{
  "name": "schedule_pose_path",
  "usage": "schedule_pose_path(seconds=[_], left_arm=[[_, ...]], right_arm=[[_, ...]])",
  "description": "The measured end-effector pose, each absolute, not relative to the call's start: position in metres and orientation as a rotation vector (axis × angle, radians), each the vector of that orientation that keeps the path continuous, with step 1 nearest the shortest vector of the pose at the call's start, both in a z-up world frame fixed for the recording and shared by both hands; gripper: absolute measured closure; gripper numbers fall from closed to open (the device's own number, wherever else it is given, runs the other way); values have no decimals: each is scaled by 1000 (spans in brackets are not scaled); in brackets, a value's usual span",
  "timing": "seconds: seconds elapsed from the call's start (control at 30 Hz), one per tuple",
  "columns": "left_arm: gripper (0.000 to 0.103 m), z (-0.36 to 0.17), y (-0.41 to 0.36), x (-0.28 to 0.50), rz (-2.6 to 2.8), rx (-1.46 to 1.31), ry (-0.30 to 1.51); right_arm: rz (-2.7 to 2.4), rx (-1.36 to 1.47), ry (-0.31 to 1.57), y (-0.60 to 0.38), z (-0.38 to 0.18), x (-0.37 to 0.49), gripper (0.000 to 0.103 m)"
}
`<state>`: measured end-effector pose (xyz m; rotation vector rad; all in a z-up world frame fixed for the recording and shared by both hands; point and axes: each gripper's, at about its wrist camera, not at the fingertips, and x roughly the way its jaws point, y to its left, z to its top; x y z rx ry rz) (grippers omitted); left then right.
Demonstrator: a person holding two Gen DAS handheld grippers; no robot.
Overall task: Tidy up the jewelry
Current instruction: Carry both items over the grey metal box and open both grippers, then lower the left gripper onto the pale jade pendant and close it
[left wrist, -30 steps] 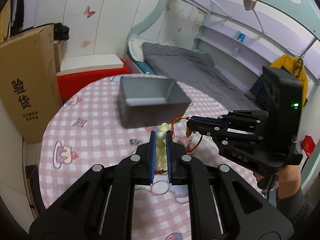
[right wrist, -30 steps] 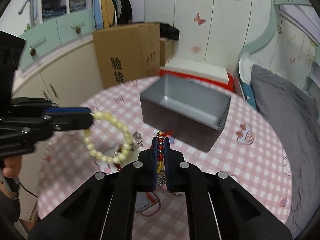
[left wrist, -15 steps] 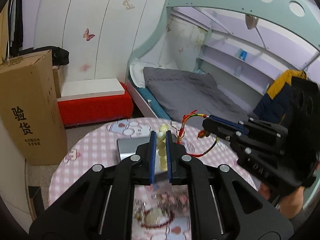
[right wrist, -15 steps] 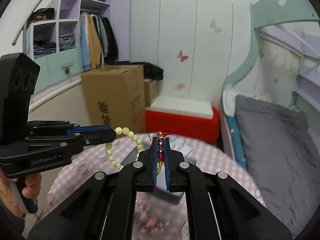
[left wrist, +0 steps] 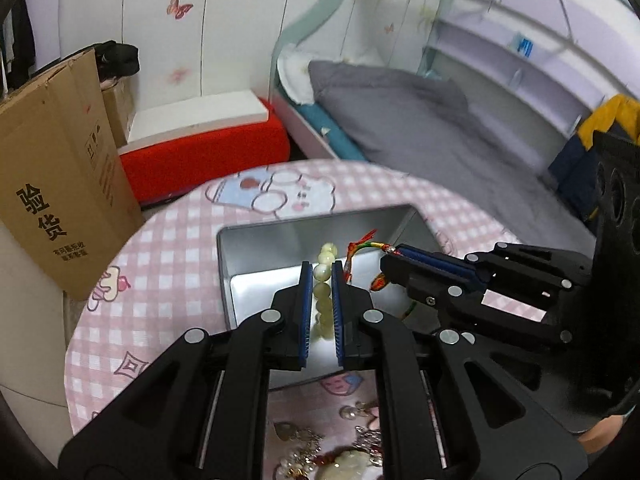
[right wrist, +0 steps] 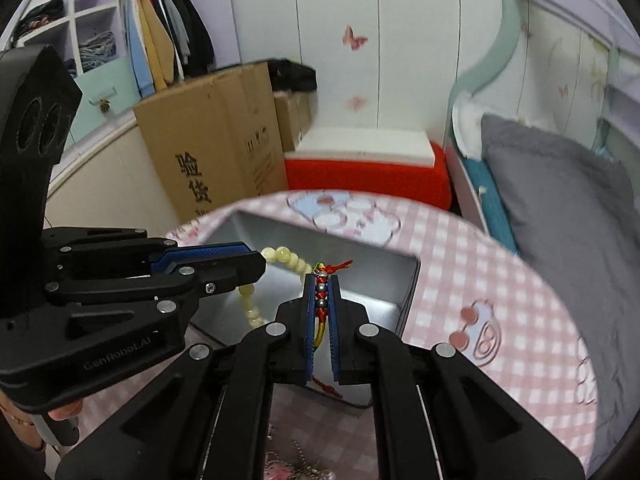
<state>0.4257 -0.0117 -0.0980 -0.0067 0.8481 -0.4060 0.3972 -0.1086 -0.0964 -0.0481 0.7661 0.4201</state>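
Jewelry is hanging over the open gray tin (left wrist: pixel 256 256): your left tongs (left wrist: pixel 319 280) are clamping a pale bead bracelet (left wrist: pixel 323 272), and your right tongs (right wrist: pixel 321 292) are pinching a red braided cord bracelet (right wrist: pixel 320 300) with small silver beads. Both pairs are pressing tight on their pieces, blue pads (left wrist: pixel 306 308) squeezing the beads on each side. You are holding the two tongs close together above the tin, the right ones coming in from the side in the left camera (left wrist: pixel 396 258), the left ones doing the same in the right camera (right wrist: pixel 256 260). The tin is sitting on the round bench (left wrist: pixel 168 280) with its pink checked cloth. More jewelry (left wrist: pixel 340 456) is lying in a loose heap on the bench nearer to you, below the tongs. Beyond the bench, a cardboard box (left wrist: pixel 56 184), a red bench seat (left wrist: pixel 200 156) and a bed with gray bedding (left wrist: pixel 420 120) are standing around.
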Motion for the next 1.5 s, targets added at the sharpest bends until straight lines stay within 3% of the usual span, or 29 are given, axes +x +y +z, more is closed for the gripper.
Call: schedule_pose_path(seconds=[0.2, 0.3, 0.33, 0.4, 0.63, 0.97, 1.5], left_arm=[[93, -106, -13, 431, -389, 2, 890], [93, -109, -14, 433, -377, 12, 921], [93, -109, -14, 433, -377, 12, 929], [90, -107, -14, 431, -378, 9, 930], [53, -95, -8, 416, -394, -4, 897], [50, -73, 3, 357, -431, 37, 818], [50, -129, -13, 305, -386, 239, 866]], right_arm=[[428, -31, 778, -109, -99, 396, 97], [424, -24, 768, -112, -96, 392, 85], [418, -24, 762, -114, -95, 390, 76], [419, -28, 754, -114, -92, 386, 73], [405, 13, 730, -130, -79, 372, 71], [418, 0, 701, -137, -72, 322, 65], [411, -40, 759, -141, -112, 271, 63]])
